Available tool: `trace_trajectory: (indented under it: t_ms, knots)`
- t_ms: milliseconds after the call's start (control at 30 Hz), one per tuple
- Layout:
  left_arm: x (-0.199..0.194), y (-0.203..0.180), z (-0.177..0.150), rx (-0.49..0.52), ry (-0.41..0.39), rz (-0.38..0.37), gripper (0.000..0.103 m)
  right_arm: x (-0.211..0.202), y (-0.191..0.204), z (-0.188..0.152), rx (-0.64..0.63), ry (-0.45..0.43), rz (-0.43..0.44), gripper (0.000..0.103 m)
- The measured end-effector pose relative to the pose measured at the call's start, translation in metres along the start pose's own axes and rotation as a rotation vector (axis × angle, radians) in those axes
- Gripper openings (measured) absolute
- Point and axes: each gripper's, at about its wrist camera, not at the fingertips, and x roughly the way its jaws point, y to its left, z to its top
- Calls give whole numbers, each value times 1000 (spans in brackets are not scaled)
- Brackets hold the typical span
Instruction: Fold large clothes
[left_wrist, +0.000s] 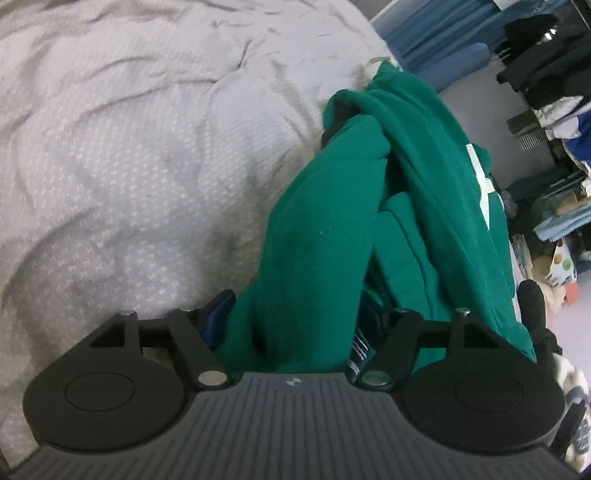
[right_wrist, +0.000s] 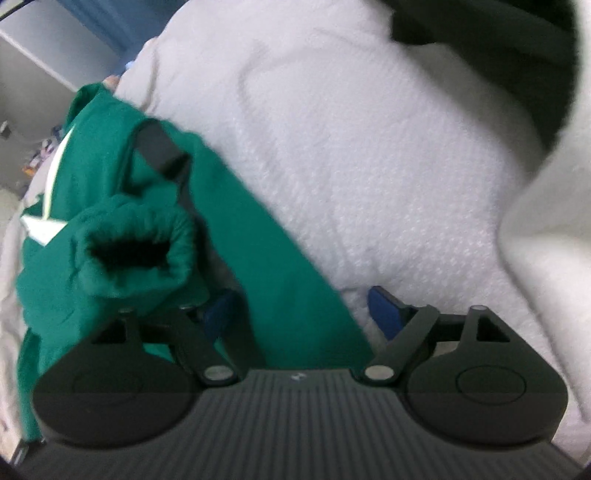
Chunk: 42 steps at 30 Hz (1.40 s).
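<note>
White textured bedding (left_wrist: 122, 155) covers the bed under both of your grippers and fills most of each wrist view.

Nearest to you, in the left wrist view, a bunched fold of the green sweatshirt (left_wrist: 314, 266) runs up between the fingers of your left gripper (left_wrist: 295, 317). Its jaws stand wide, but the cloth hides the pads, so you cannot tell whether they press on it. A dark woven label (left_wrist: 360, 349) shows by the right finger; its white lettering is too small to read.

In the right wrist view, your right gripper (right_wrist: 306, 314) is spread open. The sweatshirt's flat edge lies across the gap, and the blue right finger (right_wrist: 386, 312) stands clear of it over the bedding, so nothing is gripped. Just beyond hangs a gathered sleeve cuff (right_wrist: 136, 251), then pale printed shapes (right_wrist: 44, 225) on the chest, not legible as words.

Farther off, piled clothes (left_wrist: 554, 118) crowd the room's far side.

Judging from this, the garment is crumpled, not spread. Closing now could catch several layers or the loose sleeve, and the fold would come out twisted.
</note>
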Motion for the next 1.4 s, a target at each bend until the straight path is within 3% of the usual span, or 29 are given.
trace_trajectory:
  t_ms: [200,333,433,500,533,567,633,667,767,900,1033,1267,1400]
  knots:
    - [0,3,-1,-11,4,-9,75,-6,5,-10,-28,62,124,85]
    - [-4,2,-5,-9,17,-35,75,-6,17,-23,-62,158,328,84]
    - [-6,3,-10,-11,35,-52,75,0,21,-28,-85,170,295,83]
    - [-5,2,-14,-15,58,-60,74,4,23,-30,-94,178,260,74]
    - [-6,1,-17,-12,58,-54,69,4,25,-32,-114,175,238,63]
    - [-6,0,-19,-5,51,-36,57,1,28,-35,-142,165,201,41]
    - [-9,0,-19,-12,37,-19,41,-1,30,-37,-158,157,175,12]
    - [-10,0,-19,-19,30,-25,32,-5,30,-36,-150,146,181,10]
    - [-23,5,-16,-51,-1,-86,26,-25,23,-31,-117,98,262,9]
    - [-49,11,-8,-101,-36,-176,22,-58,11,-15,-89,49,401,8]
    - [-76,13,-1,-132,-88,-254,17,-91,15,-11,-163,28,517,8]
    - [-129,19,2,-151,-151,-325,9,-132,15,-3,-198,-4,691,7]
    - [-162,21,-11,-107,-164,-345,8,-152,3,-7,-207,-24,736,7]
